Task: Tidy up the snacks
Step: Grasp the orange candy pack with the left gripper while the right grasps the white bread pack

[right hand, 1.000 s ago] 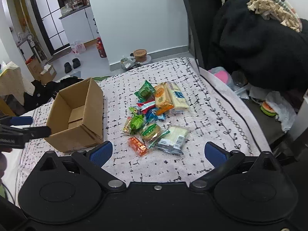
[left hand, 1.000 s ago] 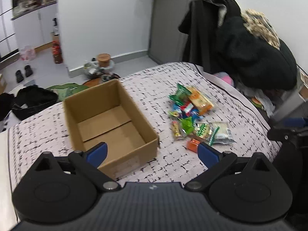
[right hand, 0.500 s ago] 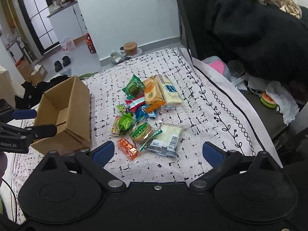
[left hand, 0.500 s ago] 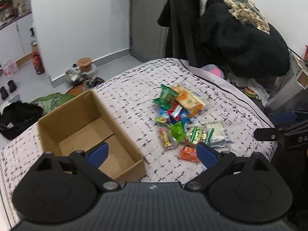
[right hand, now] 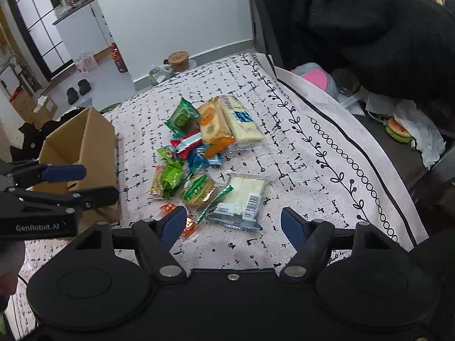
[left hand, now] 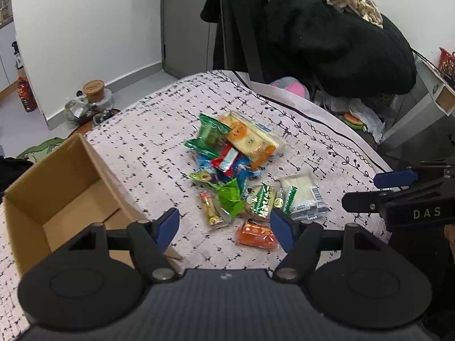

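From the left wrist view, the left tongs (left hand: 224, 224) have swung away from the cardboard box (left hand: 65, 187) toward the snack pile (left hand: 241, 170), and sit lower than a second ago. Their jaws are closing from wide apart, with nothing pressed between them; the orange packet (left hand: 256, 237) lies on the patterned bedspread (left hand: 148, 142) just inside the right pad. The box, open and with no snacks visible in it, has slid to the left edge of the view. The right tongs (left hand: 389, 182) show at the right, beside the pile.

From the right wrist view, the right tongs (right hand: 233, 224) have also come down closer over the pile (right hand: 204, 156). Their jaws are narrowing too, gripping nothing; the barcoded white packet (right hand: 241, 199) lies ahead between the pads. The left tongs (right hand: 71, 182) hover in front of the box (right hand: 85, 142).

No snack has been moved yet; both tongs appear to be lining up a first pick each.
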`<control>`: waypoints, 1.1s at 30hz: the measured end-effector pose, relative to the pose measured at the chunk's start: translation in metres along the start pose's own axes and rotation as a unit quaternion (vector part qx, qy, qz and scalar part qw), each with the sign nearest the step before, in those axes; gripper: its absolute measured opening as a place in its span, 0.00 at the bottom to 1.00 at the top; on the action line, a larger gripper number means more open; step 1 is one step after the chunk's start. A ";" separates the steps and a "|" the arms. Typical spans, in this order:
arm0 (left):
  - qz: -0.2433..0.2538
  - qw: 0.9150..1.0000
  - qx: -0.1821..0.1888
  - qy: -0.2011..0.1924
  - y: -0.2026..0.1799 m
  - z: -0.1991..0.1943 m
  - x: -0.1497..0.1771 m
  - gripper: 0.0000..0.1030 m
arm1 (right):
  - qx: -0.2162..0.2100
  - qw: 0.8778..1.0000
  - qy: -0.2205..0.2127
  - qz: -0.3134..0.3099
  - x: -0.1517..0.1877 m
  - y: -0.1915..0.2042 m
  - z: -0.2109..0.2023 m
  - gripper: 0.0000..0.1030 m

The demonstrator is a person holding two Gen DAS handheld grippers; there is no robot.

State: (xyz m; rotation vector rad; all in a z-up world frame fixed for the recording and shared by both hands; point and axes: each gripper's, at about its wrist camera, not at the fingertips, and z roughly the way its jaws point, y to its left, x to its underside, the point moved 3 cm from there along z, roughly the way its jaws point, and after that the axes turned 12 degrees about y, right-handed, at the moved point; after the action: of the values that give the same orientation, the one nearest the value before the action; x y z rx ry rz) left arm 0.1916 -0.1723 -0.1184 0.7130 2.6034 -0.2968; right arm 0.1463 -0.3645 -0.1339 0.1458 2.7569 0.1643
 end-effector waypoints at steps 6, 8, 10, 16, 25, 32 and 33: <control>-0.001 1.000 0.010 0.013 -0.009 0.018 -0.005 0.66 | 0.003 1.000 0.014 0.017 -0.003 -0.007 0.017 0.65; 0.000 1.000 0.012 0.016 -0.011 0.025 -0.005 0.64 | 0.000 1.000 0.021 0.022 -0.004 -0.009 0.022 0.62; 0.000 1.000 0.012 0.021 -0.014 0.033 -0.006 0.63 | -0.003 0.999 0.027 0.020 -0.004 -0.009 0.025 0.59; 0.000 0.999 0.021 0.043 -0.021 0.056 -0.006 0.62 | -0.006 0.999 0.036 0.022 -0.004 -0.015 0.034 0.56; 0.007 0.996 0.022 0.086 -0.028 0.092 0.000 0.62 | -0.013 0.997 0.058 0.039 -0.005 -0.027 0.056 0.54; -0.005 0.994 0.030 0.105 -0.026 0.110 0.002 0.62 | -0.013 0.996 0.073 0.048 -0.004 -0.030 0.072 0.53; -0.005 0.994 0.030 0.107 -0.027 0.112 0.002 0.62 | -0.014 0.996 0.074 0.049 -0.005 -0.031 0.074 0.53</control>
State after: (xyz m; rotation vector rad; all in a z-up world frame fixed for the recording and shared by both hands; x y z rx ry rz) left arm 0.2143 -0.2288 -0.2158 0.7922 2.8116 -0.3189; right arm 0.1759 -0.3887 -0.2048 0.2717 2.8946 0.2481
